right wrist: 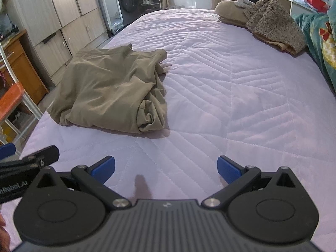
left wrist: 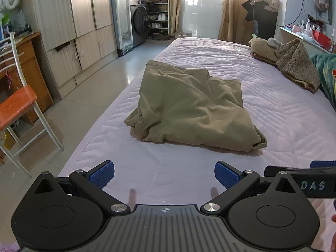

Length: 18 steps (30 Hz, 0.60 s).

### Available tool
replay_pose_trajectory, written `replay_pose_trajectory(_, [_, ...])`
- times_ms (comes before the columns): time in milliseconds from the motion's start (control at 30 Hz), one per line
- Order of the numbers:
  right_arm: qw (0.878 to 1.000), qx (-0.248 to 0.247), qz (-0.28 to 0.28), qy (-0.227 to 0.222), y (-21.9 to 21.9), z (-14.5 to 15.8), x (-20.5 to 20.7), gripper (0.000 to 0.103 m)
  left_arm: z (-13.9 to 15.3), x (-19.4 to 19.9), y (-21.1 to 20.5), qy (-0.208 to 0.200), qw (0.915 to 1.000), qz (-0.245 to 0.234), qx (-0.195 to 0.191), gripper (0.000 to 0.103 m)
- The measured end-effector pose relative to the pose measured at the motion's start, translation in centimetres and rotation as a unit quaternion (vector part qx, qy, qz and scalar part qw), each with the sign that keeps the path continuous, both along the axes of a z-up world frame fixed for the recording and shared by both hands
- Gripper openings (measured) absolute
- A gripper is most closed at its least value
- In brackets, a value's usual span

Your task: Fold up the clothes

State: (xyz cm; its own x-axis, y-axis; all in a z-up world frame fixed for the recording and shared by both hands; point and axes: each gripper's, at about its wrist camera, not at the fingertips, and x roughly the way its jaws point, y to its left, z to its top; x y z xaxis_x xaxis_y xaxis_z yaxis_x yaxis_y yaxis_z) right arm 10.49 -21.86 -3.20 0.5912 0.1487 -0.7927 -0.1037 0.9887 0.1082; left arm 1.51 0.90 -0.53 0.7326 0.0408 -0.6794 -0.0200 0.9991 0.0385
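An olive-khaki garment (left wrist: 189, 107) lies roughly folded and rumpled on the pale pink quilted bed (left wrist: 273, 113). In the right wrist view the same garment (right wrist: 109, 88) sits to the left, near the bed's left edge. My left gripper (left wrist: 164, 174) is open, hovering over bare quilt a short way in front of the garment, nothing between its blue pads. My right gripper (right wrist: 166, 169) is also open and empty, over the quilt (right wrist: 241, 96) to the right of the garment. Each gripper's side shows at the edge of the other's view.
Brown and speckled folded clothes (left wrist: 294, 63) and a tan bundle lie at the bed's far right, beside a teal blanket (right wrist: 319, 40). Left of the bed are tiled floor, an orange-seated chair (left wrist: 14, 105), a wooden desk and wardrobes (left wrist: 63, 21). A washing machine and shoe rack stand far back.
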Motion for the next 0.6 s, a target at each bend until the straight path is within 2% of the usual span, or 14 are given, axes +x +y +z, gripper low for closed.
replay_pose_trajectory(400, [1.0,-0.017,0.002,0.016,0.6,-0.4,1.0,0.103,-0.6,1.4,1.1,0.017,0.9995,0.014,-0.022,0.102])
replay_pose_trajectory(500, [1.0,0.004,-0.002,0.025,0.1,-0.1,1.8,0.103,-0.8,1.9,1.2,0.022,0.9994,0.016,-0.021,0.102])
replay_pose_trajectory(600, [0.999,0.031,-0.013,0.01,-0.6,1.4,3.7,0.103,-0.6,2.9,1.6,0.021,0.9992,0.022,-0.024,0.102])
